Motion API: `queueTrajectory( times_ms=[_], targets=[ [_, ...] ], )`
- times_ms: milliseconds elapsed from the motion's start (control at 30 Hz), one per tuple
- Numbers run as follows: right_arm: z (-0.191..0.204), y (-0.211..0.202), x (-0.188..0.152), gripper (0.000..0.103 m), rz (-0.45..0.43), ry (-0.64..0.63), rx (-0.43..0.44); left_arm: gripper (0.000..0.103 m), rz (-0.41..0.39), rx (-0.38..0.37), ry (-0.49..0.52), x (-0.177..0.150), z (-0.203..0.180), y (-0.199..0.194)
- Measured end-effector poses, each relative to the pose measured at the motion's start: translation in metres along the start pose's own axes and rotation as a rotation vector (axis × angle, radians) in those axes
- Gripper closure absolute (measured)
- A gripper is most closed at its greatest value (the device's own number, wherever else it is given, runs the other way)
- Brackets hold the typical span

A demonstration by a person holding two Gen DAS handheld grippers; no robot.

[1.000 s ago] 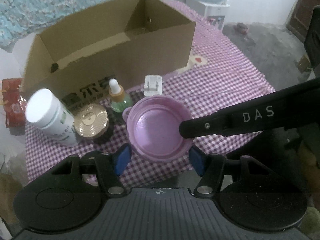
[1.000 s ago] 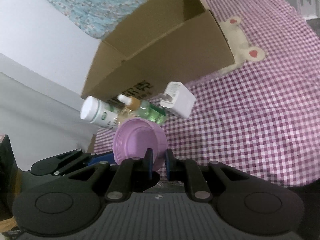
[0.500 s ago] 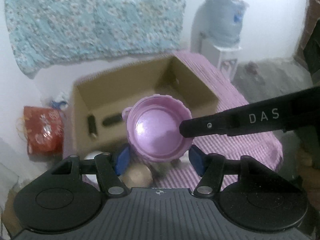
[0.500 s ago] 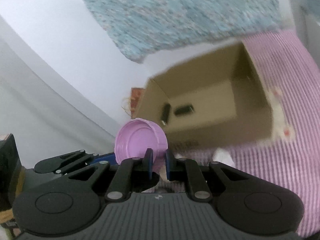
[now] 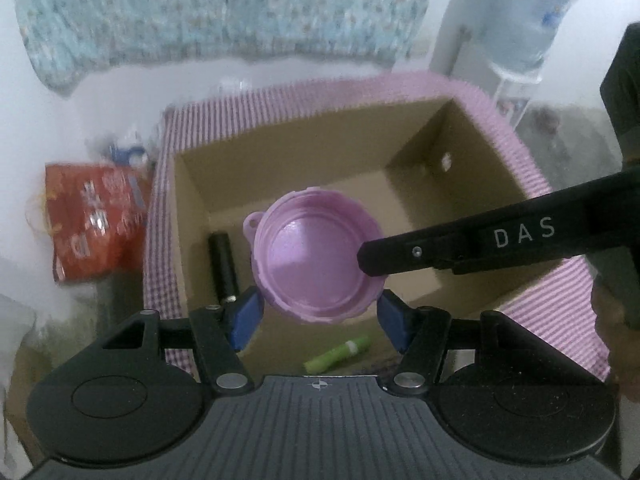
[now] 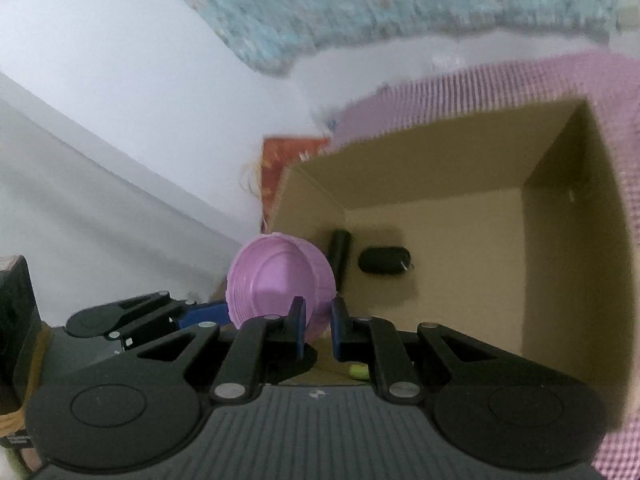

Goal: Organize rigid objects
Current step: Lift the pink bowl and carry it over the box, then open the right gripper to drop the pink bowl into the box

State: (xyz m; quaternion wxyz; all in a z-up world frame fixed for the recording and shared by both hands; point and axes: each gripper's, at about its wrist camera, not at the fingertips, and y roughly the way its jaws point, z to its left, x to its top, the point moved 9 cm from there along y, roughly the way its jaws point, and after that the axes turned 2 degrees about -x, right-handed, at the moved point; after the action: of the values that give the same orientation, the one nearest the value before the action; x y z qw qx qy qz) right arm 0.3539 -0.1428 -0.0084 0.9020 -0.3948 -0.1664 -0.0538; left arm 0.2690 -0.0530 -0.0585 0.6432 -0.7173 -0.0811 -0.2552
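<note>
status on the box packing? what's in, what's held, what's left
In the box: a black tube, a dark oval item and a green tube lie on its floor. In hand: the purple lid, pinched at its rim by the right gripper and flanked by the left gripper, above the box. Left: release it; nothing else unpacked shows now.

Blurred backdrop cloth, red bag

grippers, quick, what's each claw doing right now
Left claw: open, pads on either side of the purple lid, apparently not pressing it.
Right claw: shut on the purple lid's rim, holding it over the cardboard box.
</note>
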Motion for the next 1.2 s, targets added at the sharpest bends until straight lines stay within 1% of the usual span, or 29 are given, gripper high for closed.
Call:
queueTrajectory(
  times_ms=[100,200,267,367,467,533,600,700,833,967,1100,1200],
  targets=[
    [-0.014,0.029,0.002,0.089,0.075,0.026,-0.007,0.041,0.065,0.017,0.018,-0.005,0.006,0.02],
    [-0.026,0.053,0.001,0.089,0.14,0.045,-0.013,0.041,0.105,0.045,0.054,-0.01,0.007,0.032],
    [-0.031,0.065,0.001,0.089,0.169,0.06,-0.014,0.041,0.126,0.057,0.068,-0.013,0.008,0.038],
    [-0.033,0.078,-0.001,0.089,0.198,0.075,-0.012,0.04,0.148,0.079,0.095,-0.014,0.01,0.043],
    [-0.037,0.092,-0.002,0.089,0.233,0.119,-0.002,0.038,0.163,0.107,0.128,-0.015,0.011,0.047],
    [-0.038,0.101,-0.002,0.089,0.256,0.146,0.006,0.037,0.169,0.115,0.124,-0.016,0.014,0.05],
    [-0.041,0.107,-0.006,0.089,0.271,0.161,0.005,0.031,0.176,0.118,0.112,-0.016,0.017,0.05],
    [-0.04,0.116,-0.011,0.089,0.295,0.174,0.002,0.028,0.175,0.114,0.098,-0.015,0.019,0.047],
    [-0.041,0.12,-0.013,0.089,0.295,0.186,-0.001,0.026,0.158,0.121,0.094,-0.011,0.02,0.043],
    [-0.039,0.109,-0.009,0.089,0.253,0.207,0.022,0.025,0.111,0.102,0.048,-0.005,0.023,0.03],
    [-0.035,0.079,-0.003,0.089,0.178,0.227,0.072,0.023,0.03,0.073,-0.009,0.004,0.024,0.007],
    [-0.033,0.05,-0.004,0.088,0.105,0.236,0.114,0.019,-0.043,0.026,-0.066,0.008,0.025,-0.017]
  ],
)
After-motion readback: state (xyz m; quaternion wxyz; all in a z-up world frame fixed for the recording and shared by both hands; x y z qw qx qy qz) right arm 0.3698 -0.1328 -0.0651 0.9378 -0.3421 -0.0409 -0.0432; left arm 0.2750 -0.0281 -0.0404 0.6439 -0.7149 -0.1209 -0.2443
